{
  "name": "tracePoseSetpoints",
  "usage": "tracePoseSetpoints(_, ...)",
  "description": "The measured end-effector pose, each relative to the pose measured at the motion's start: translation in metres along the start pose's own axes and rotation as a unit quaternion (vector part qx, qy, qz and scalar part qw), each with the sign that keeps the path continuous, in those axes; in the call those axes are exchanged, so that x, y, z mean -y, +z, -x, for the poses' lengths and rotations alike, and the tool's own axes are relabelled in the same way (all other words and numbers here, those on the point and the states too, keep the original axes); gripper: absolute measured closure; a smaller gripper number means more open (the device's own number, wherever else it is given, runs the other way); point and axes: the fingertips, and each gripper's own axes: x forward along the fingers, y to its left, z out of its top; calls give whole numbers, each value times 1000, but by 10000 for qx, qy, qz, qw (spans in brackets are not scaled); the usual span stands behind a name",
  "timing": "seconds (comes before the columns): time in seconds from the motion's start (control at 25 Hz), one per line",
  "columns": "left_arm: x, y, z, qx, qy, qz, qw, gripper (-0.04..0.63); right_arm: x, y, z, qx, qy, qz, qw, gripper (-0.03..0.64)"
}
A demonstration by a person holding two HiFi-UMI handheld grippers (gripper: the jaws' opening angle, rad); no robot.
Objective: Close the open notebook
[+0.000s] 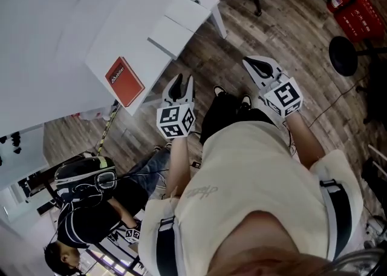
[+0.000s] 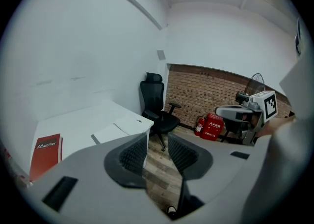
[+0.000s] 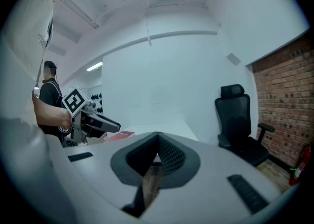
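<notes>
Your L tool (image 2: 157, 140) has its jaws apart, w/ nothing btw the ribbed pads. Through the gap you see only the wood floor (image 1: 290, 32). Your R tool (image 3: 157, 136) has its jaws together, the pad tips meeting in a point, and it holds nothing either. In the head view both tools are in front of your body, side by side but apart. Both are over the floor and off the tabletop (image 1: 60, 14). The L one is nearer to the tabletop's edge and the R one is further to the right.

The red notebook (image 1: 124, 81) lies flat on the white tabletop, close to the edge that faces you. Its red cover w/ white lettering is up, and it looks shut. It is well apart from both tools; neither touches it. Further along the same edge, near the tabletop's corner, are two white flat pieces (image 1: 180, 22) side by side. I can't tell if they are loose paper sheets or open pages of smth.

Beyond that corner, in the L tool's view, a black office chair (image 2: 154, 104) stands before a brick wall (image 2: 211, 90). A red extinguisher box (image 2: 212, 126) is on the floor near it. Another person (image 1: 78, 229) in a dark shirt is at the lower left of the head view.
</notes>
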Motion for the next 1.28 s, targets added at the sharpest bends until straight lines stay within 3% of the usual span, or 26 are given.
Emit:
tracePoseSetpoints(0.44,-22,10,-48,131,-127,241,9995,465,33,2,-26,-301,-135,143,9994,609)
tracePoseSetpoints(0.72,-70,40,-83,334,83,527,9980,465,47,32,-84,-431,164,286,9985,609)
tracePoseSetpoints(0.92,-103,46,-97,470,212,709,9962,465,52,54,-126,-573,342,694,9954,609)
tracePoseSetpoints(1.12,-133,38,-107,366,230,741,9963,465,53,56,-167,-725,358,758,9938,609)
tracePoseSetpoints(1.28,-149,39,-117,333,237,646,9971,465,45,63,-201,-656,612,638,9939,609)
